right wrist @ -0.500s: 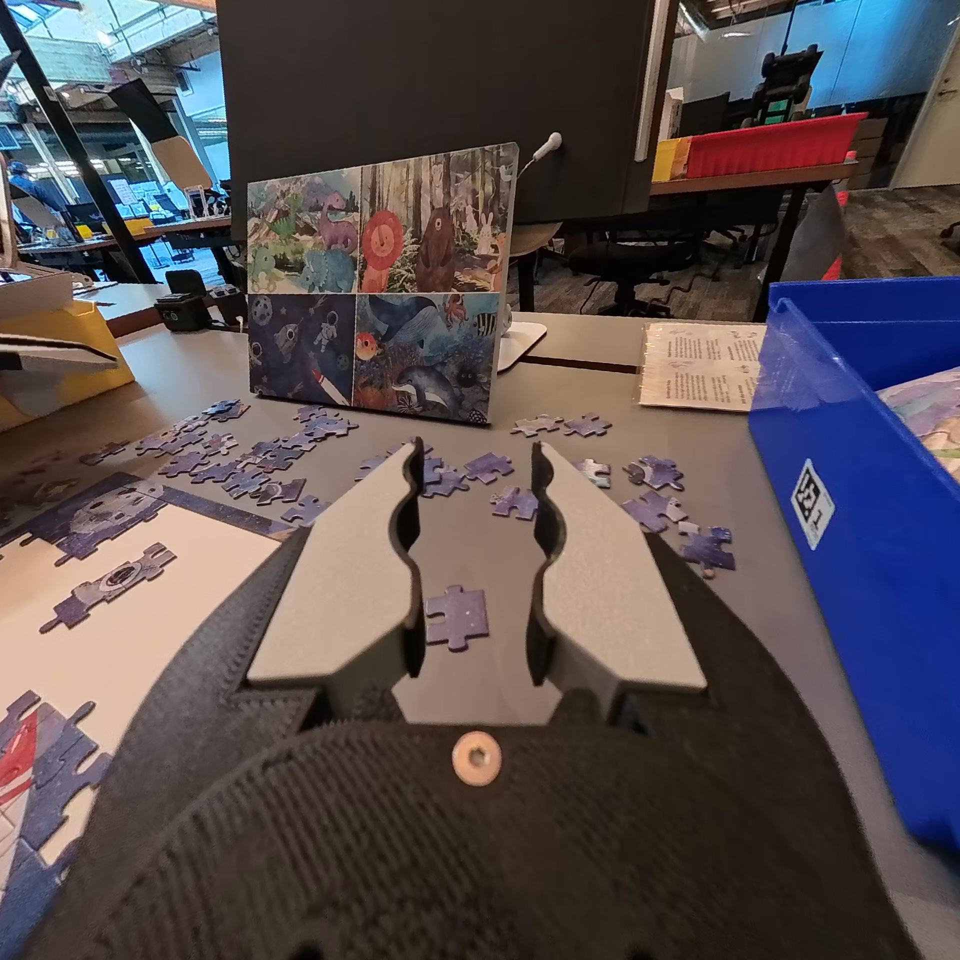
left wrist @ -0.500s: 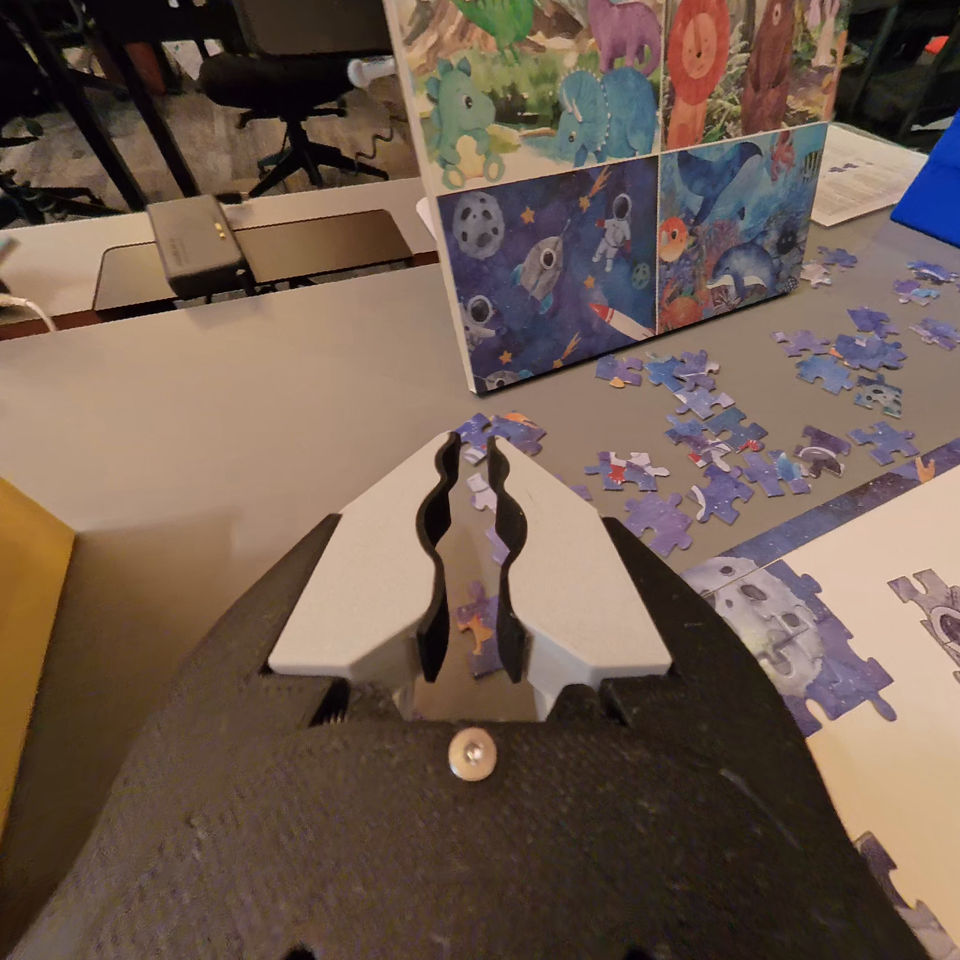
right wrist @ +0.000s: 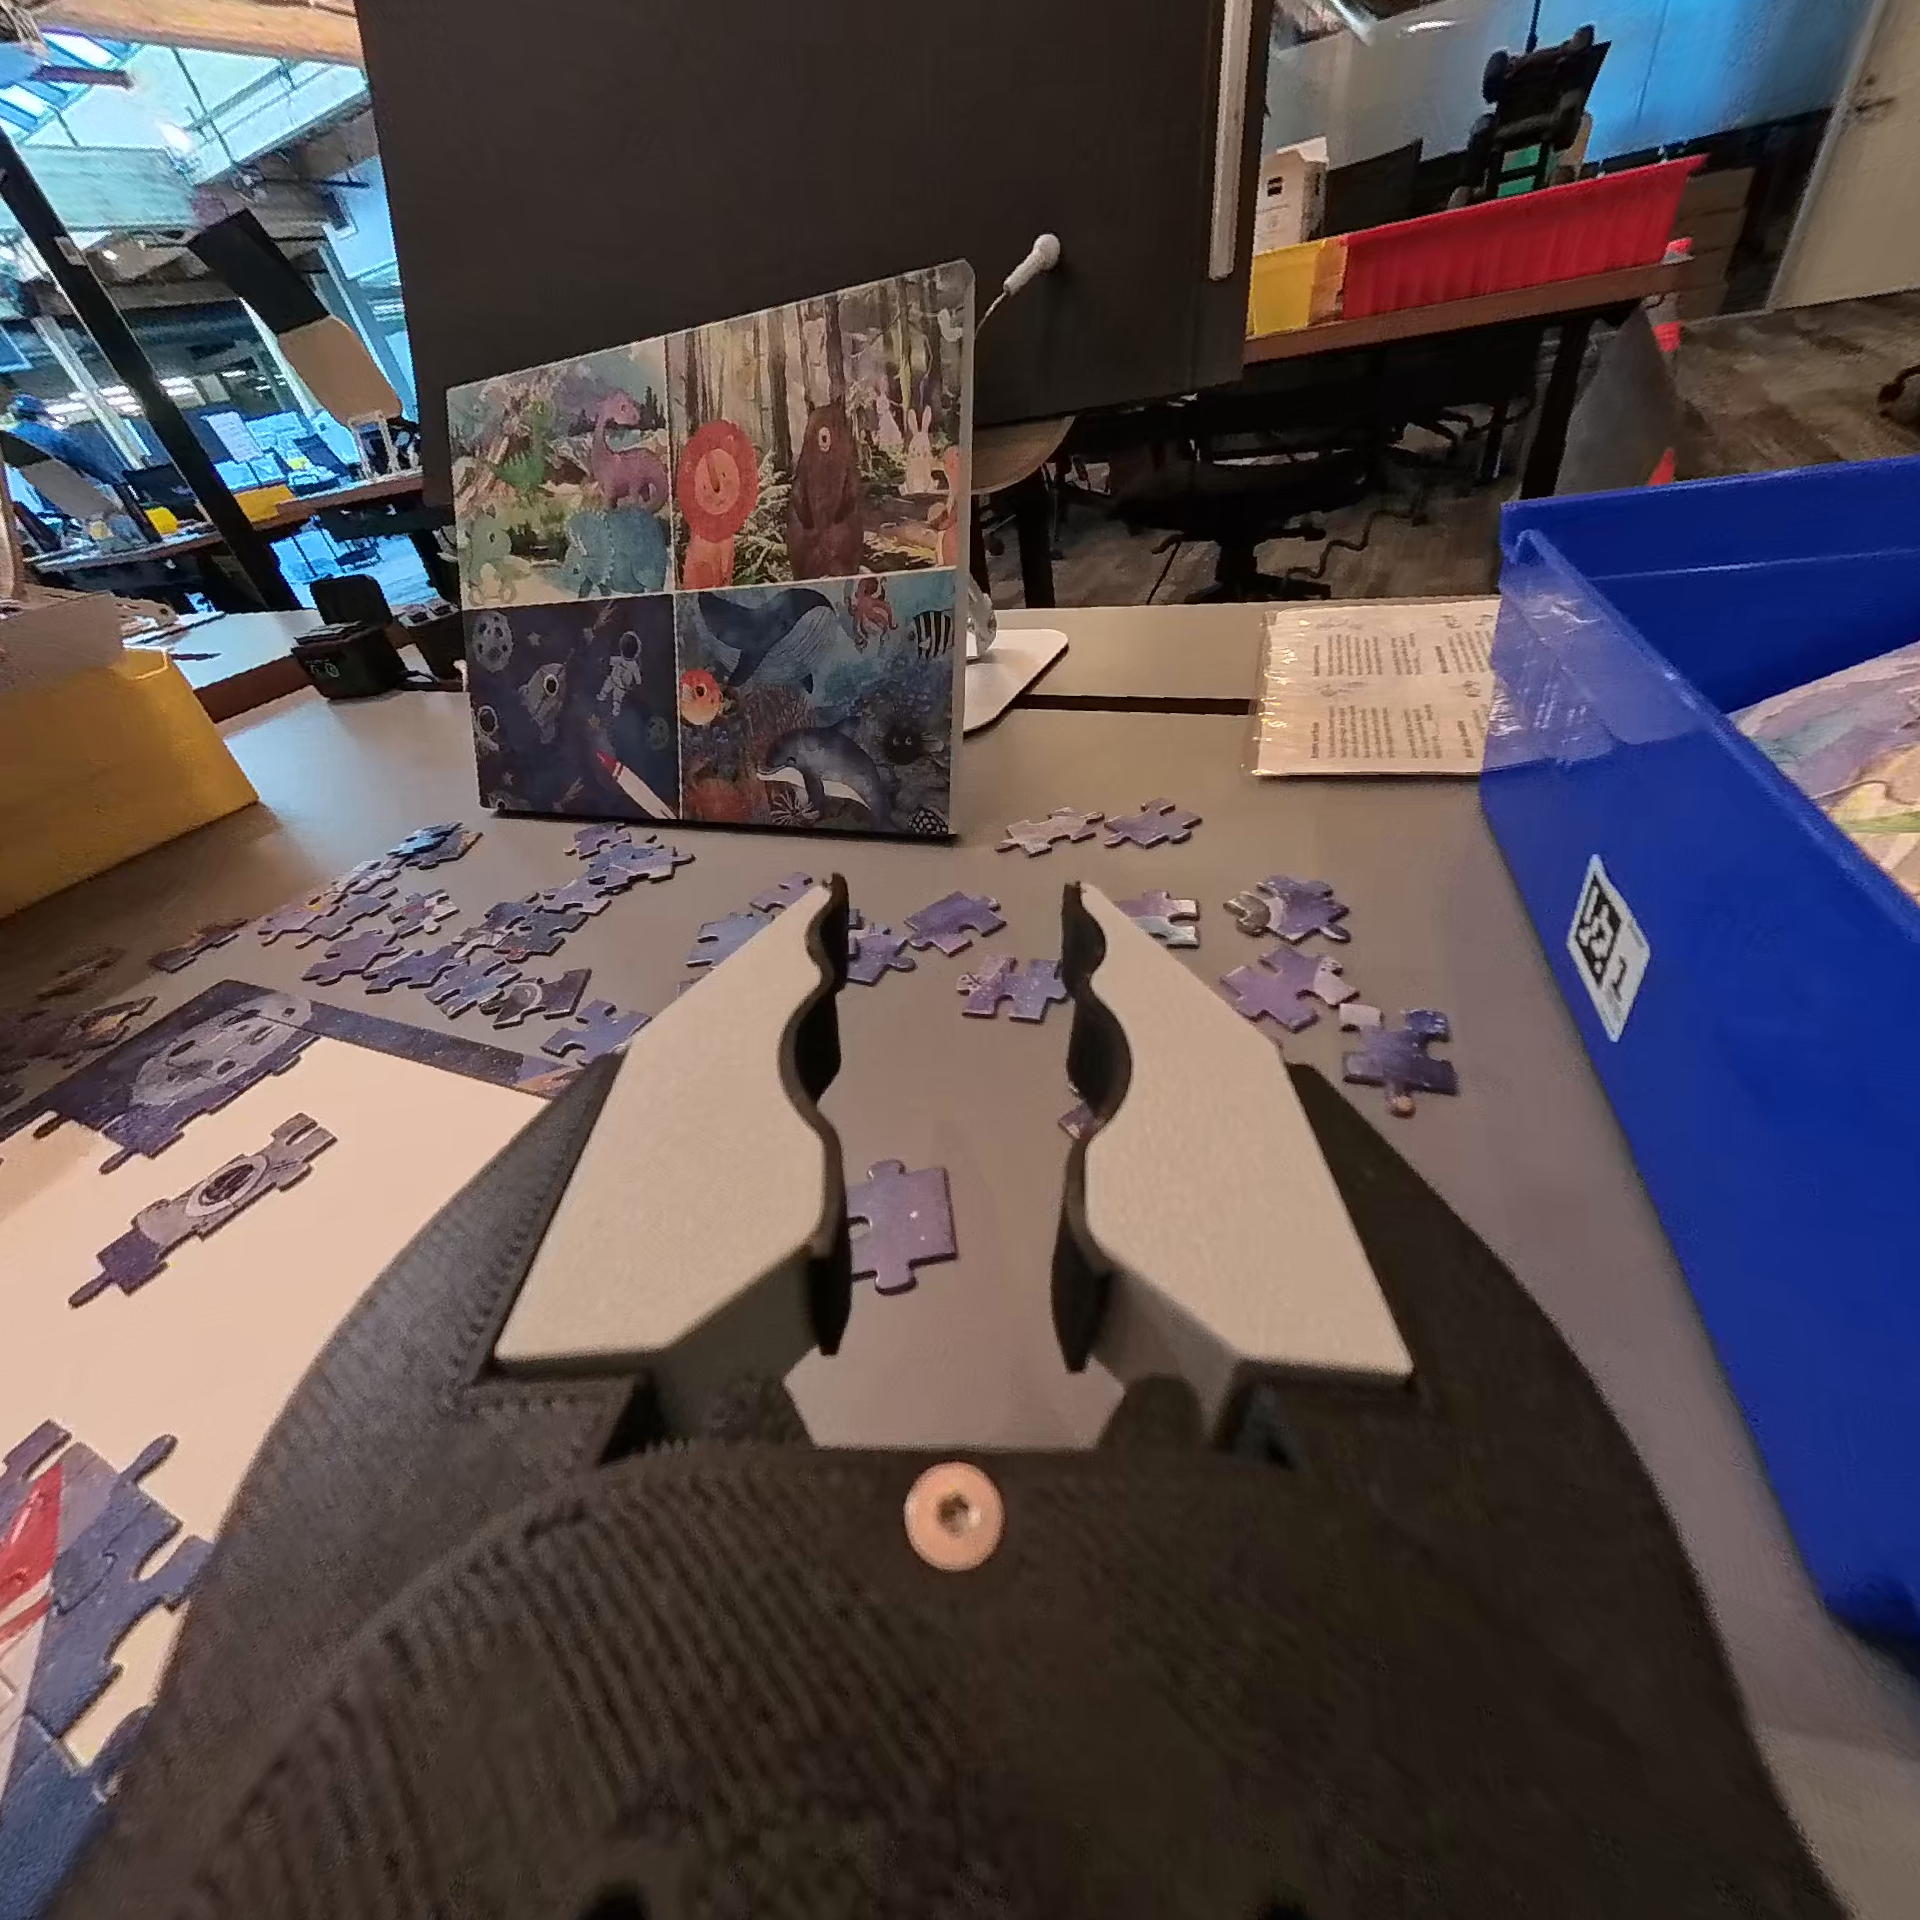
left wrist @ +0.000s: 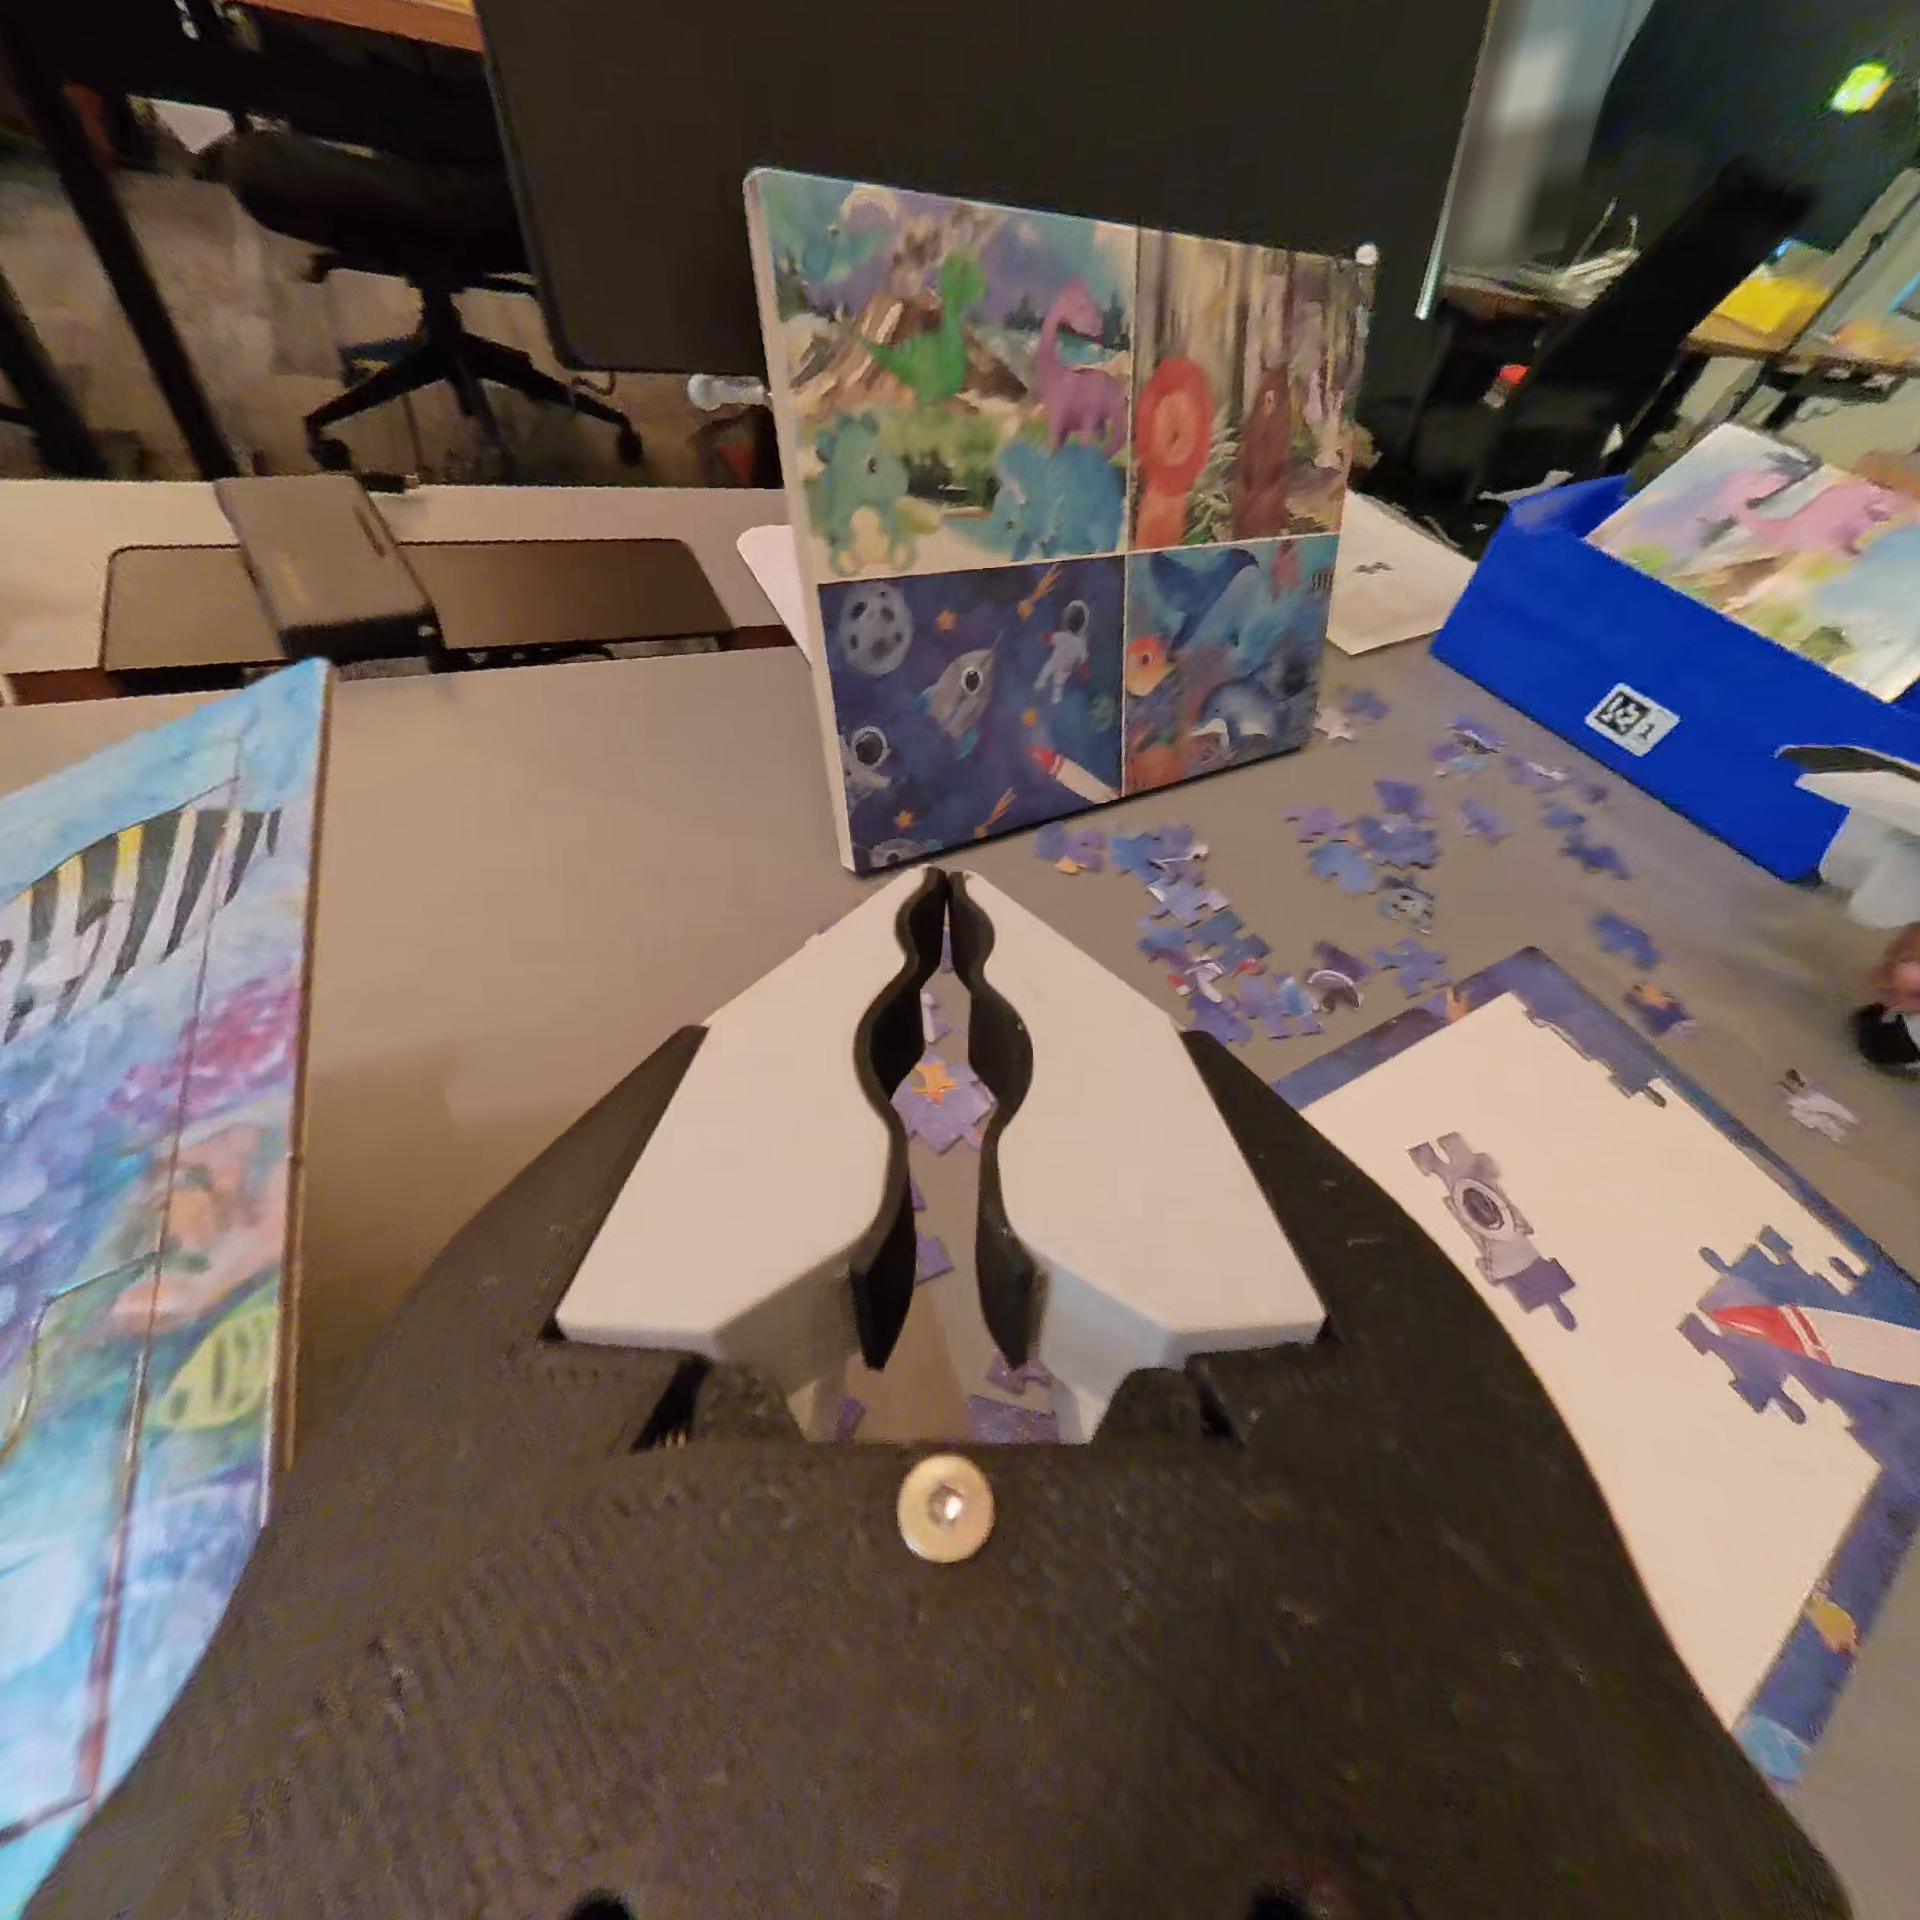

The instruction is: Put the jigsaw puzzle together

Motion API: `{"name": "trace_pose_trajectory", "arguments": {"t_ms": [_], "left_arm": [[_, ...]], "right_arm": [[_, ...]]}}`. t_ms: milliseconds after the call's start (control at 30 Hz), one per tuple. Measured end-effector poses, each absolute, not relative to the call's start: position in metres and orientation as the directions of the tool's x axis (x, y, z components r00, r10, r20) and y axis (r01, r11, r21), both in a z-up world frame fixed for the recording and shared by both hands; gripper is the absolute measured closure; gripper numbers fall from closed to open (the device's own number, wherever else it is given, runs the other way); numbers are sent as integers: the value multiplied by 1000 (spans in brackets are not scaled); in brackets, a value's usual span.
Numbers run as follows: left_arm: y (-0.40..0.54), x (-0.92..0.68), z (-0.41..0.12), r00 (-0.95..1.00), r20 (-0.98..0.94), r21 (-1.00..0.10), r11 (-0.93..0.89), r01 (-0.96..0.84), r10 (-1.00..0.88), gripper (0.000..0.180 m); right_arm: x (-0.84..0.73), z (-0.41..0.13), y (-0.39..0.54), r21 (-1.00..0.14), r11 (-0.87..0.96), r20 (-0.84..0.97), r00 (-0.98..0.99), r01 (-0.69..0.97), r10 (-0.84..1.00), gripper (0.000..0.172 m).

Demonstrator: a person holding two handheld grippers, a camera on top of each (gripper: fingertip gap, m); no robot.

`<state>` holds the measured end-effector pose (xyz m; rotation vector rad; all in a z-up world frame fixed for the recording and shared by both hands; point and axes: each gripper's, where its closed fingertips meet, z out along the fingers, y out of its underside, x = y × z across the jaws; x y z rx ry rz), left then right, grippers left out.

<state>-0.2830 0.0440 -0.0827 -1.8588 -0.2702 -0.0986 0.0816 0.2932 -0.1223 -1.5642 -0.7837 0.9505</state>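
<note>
My left gripper (left wrist: 940,883) is shut, its two fingertips touching, above the grey table (left wrist: 571,935) in front of the upright picture box (left wrist: 1039,520). Through the slit behind the tips I see purple puzzle pieces below, one with an orange star (left wrist: 935,1086). I cannot tell whether any of them is gripped. My right gripper (right wrist: 954,899) is open over the table. A purple piece (right wrist: 899,1221) lies flat between its fingers, untouched by the pads. Several loose purple pieces (right wrist: 468,956) lie around. The white puzzle board (right wrist: 260,1195) with a partly built space border is on the left.
A blue bin (right wrist: 1714,935) stands close on the right and also shows in the left wrist view (left wrist: 1662,727). A printed sheet (right wrist: 1371,686) lies behind it. A yellow box (right wrist: 94,769) is far left. A board with an underwater picture (left wrist: 135,1143) lies left of my left gripper. The tips of one gripper are about 45 cm away from the tips of the other.
My left gripper's jaws have closed from a narrow gap to touching tips. Its view has tilted up and swung, bringing the underwater board into view. My right gripper has stayed open and barely moved.
</note>
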Motion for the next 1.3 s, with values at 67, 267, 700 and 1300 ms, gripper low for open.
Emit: {"name": "trace_pose_trajectory", "arguments": {"t_ms": [67,267,700,1300], "left_arm": [[45,-281,-86,973,186,-929,-297,220,137,180],[55,-274,-93,973,188,-926,-307,221,132,180],[81,-265,-150,983,135,-886,-428,178,128,173],[71,-302,-159,955,40,-887,-429,170,295,171]], "right_arm": [[82,-122,293,-982,-187,-167,463,-3,870,132],[82,-122,293,-983,-184,-163,465,0,870,132],[80,-123,292,-983,-184,-161,459,7,874,132],[71,-124,285,-983,-183,-156,422,24,893,132]]}}
